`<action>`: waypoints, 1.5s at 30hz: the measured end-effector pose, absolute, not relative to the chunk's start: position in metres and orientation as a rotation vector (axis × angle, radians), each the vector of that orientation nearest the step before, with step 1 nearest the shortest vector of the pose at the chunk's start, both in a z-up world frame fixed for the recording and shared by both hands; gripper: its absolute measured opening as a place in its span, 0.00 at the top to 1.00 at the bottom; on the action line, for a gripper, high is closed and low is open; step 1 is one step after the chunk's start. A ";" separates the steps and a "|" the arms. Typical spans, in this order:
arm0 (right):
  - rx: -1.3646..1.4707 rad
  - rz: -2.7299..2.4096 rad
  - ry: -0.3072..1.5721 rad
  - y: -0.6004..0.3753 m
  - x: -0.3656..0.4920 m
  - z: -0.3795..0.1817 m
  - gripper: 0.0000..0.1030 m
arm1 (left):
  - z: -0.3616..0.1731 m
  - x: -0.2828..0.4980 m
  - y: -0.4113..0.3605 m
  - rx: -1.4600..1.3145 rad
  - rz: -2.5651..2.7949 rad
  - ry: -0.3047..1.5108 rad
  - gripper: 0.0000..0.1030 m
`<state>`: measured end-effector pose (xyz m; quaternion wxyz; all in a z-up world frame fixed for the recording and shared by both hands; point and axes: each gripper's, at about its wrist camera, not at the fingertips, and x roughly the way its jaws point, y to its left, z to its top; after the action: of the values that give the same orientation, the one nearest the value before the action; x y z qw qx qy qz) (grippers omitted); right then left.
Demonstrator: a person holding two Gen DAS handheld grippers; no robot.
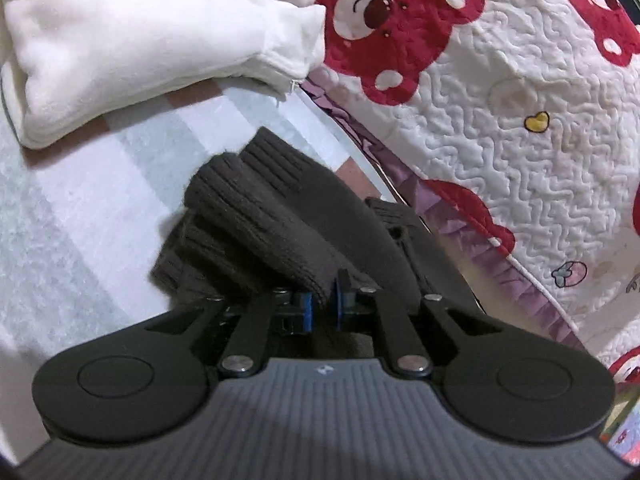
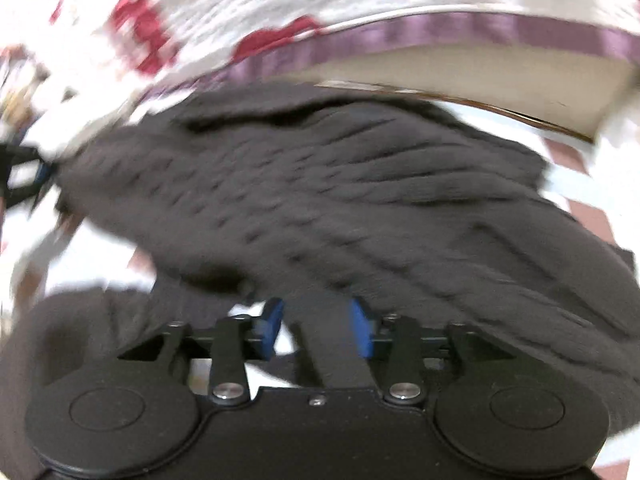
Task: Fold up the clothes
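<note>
A dark brown knitted sweater (image 1: 280,216) lies bunched on the pale checked sheet (image 1: 80,200). My left gripper (image 1: 323,306) is shut on a thick fold of it, and the ribbed cuffs stick out ahead. In the blurred right wrist view the sweater (image 2: 340,184) spreads across the middle. My right gripper (image 2: 318,328) has its blue pads (image 2: 362,332) apart, with a strip of the brown knit between them. I cannot tell if they pinch it. The left gripper shows at the far left edge (image 2: 24,176).
A white pillow (image 1: 132,40) lies at the back left. A white quilt with red bears (image 1: 500,100) and a purple frilled edge (image 1: 480,248) lies to the right of the sweater and shows behind it in the right wrist view (image 2: 280,16).
</note>
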<state>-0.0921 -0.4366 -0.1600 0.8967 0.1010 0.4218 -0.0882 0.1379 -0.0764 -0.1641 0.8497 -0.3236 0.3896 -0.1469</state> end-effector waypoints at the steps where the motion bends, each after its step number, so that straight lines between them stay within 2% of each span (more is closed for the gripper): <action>1: 0.183 -0.174 0.881 -0.433 -0.089 -0.162 0.52 | -0.165 0.137 -0.076 -0.687 -0.310 0.825 0.92; 3: 0.131 -0.158 0.895 -0.427 -0.084 -0.167 0.51 | -0.167 0.136 -0.076 -0.703 -0.311 0.832 0.92; 5: 0.078 -0.141 0.909 -0.421 -0.079 -0.172 0.47 | -0.167 0.137 -0.072 -0.734 -0.314 0.836 0.91; 7: 0.026 -0.124 0.922 -0.414 -0.073 -0.176 0.28 | -0.169 0.136 -0.067 -0.765 -0.312 0.838 0.91; 9: -0.027 -0.107 0.934 -0.408 -0.068 -0.181 0.18 | -0.171 0.136 -0.063 -0.793 -0.309 0.840 0.91; 10: -0.044 -0.101 0.938 -0.405 -0.067 -0.182 0.19 | -0.171 0.136 -0.062 -0.804 -0.308 0.840 0.91; 11: -0.042 -0.101 0.938 -0.405 -0.069 -0.180 0.21 | -0.172 0.136 -0.061 -0.811 -0.307 0.841 0.90; 12: -0.040 -0.101 0.938 -0.404 -0.072 -0.178 0.48 | -0.172 0.136 -0.061 -0.811 -0.306 0.844 0.90; 13: -0.039 -0.100 0.938 -0.403 -0.074 -0.177 0.92 | -0.171 0.136 -0.061 -0.812 -0.306 0.846 0.90; 16: -0.033 -0.100 0.938 -0.401 -0.082 -0.171 0.90 | -0.170 0.135 -0.058 -0.824 -0.309 0.845 0.87; 20: -0.025 -0.099 0.938 -0.398 -0.092 -0.164 0.93 | -0.172 0.135 -0.052 -0.867 -0.304 0.860 0.75; 24: -0.018 -0.099 0.937 -0.395 -0.102 -0.157 0.93 | -0.175 0.135 -0.051 -0.873 -0.297 0.876 0.70; 26: -0.021 -0.099 0.940 -0.393 -0.106 -0.155 0.92 | -0.176 0.135 -0.052 -0.874 -0.296 0.885 0.67; 29: -0.107 -0.103 0.940 -0.379 -0.097 -0.163 0.84 | -0.178 0.136 -0.054 -0.866 -0.308 0.890 0.67; 30: -0.141 -0.098 0.939 -0.375 -0.094 -0.165 0.70 | -0.179 0.136 -0.055 -0.861 -0.315 0.891 0.67; 31: -0.178 -0.094 0.937 -0.371 -0.092 -0.167 0.49 | -0.179 0.136 -0.056 -0.856 -0.322 0.893 0.67; 33: -0.251 -0.090 0.928 -0.365 -0.086 -0.172 0.37 | -0.180 0.136 -0.059 -0.845 -0.338 0.896 0.73; 34: -0.276 -0.087 0.915 -0.365 -0.082 -0.174 0.36 | -0.180 0.135 -0.060 -0.845 -0.346 0.896 0.77; 35: -0.279 -0.088 0.895 -0.367 -0.077 -0.176 0.34 | -0.178 0.134 -0.060 -0.851 -0.355 0.892 0.94; 36: -0.274 -0.092 0.877 -0.371 -0.074 -0.176 0.34 | -0.177 0.134 -0.059 -0.858 -0.365 0.887 0.93; 38: -0.224 -0.115 0.844 -0.382 -0.069 -0.169 0.42 | -0.174 0.132 -0.059 -0.871 -0.383 0.879 0.94; 39: -0.200 -0.126 0.827 -0.388 -0.067 -0.166 0.87 | -0.173 0.131 -0.058 -0.877 -0.392 0.875 0.94; 42: -0.075 -0.163 0.725 -0.405 -0.072 -0.145 0.92 | -0.169 0.129 -0.057 -0.897 -0.420 0.862 0.94; 45: 0.055 -0.185 0.646 -0.420 -0.085 -0.120 0.92 | -0.165 0.126 -0.056 -0.916 -0.447 0.849 0.89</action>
<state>-0.0847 -0.4196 -0.1200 0.9437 0.0269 0.3170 -0.0905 0.1263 -0.0564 -0.1647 0.7880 -0.4251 0.3942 -0.2076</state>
